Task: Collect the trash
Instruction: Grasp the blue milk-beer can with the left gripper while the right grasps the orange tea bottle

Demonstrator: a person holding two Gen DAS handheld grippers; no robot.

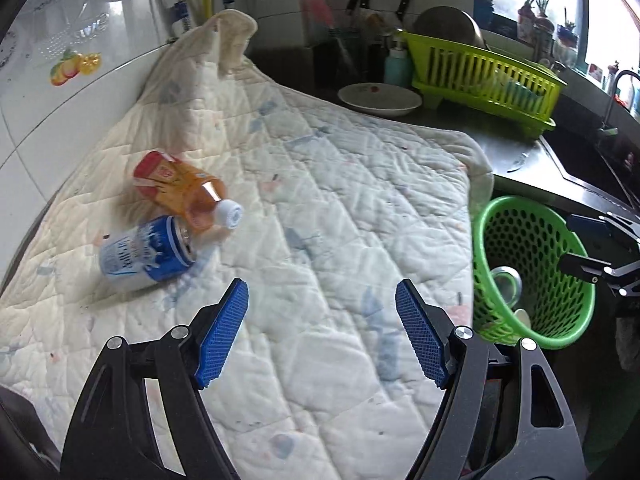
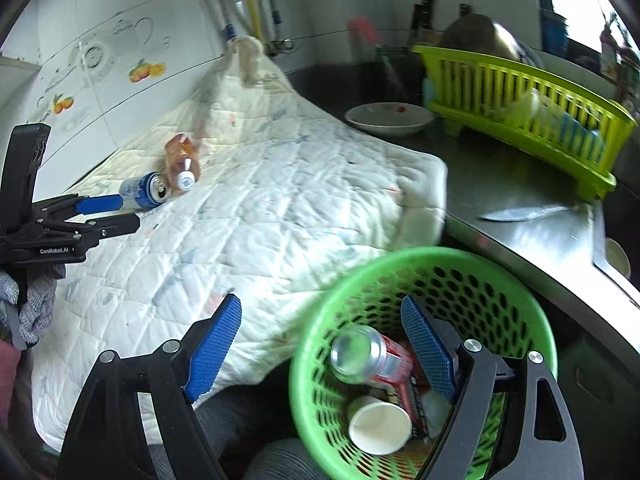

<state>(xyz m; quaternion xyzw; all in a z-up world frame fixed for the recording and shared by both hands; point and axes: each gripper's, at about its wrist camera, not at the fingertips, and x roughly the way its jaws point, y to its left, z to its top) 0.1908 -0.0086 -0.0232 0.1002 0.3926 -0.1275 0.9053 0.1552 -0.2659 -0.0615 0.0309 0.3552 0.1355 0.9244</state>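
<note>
Left gripper (image 1: 322, 304): jaws wide apart, nothing between the blue pads (image 1: 224, 332). It hangs over the quilt (image 1: 320, 184), pointing down at bare cloth. The remaining trash lies ahead and to its left, well clear of the pads: a blue can (image 1: 144, 254) on its side, open end toward the middle of the quilt, and an orange bottle (image 1: 180, 192) just behind it, also on its side, white cap (image 1: 229, 213) facing the gripper. Bottle and can touch, or nearly so; the bottle's neck overlaps the can's rim.

Right gripper (image 2: 322, 320): jaws likewise spread, empty. Its right pad (image 2: 428, 344) sits over the mouth of the green basket (image 2: 400, 268); its left pad (image 2: 214, 344) is over the quilt's near edge. The basket stands off the quilt's corner, below counter level, tilted toward the camera. Inside it: a red can (image 2: 368, 356) lying on its side, a paper cup (image 2: 380, 424) with its mouth up, and some wrapper beneath, too muddled to name.

In the right wrist view the left gripper shows from the side at the far left, tips close to the blue can, not touching.

Farther out on the steel counter (image 2: 520, 184): a white dish (image 1: 380, 98), a lime dish rack (image 1: 488, 76), a knife (image 2: 520, 212) lying flat. Tiled wall (image 1: 60, 92) with fruit stickers behind the quilt.
</note>
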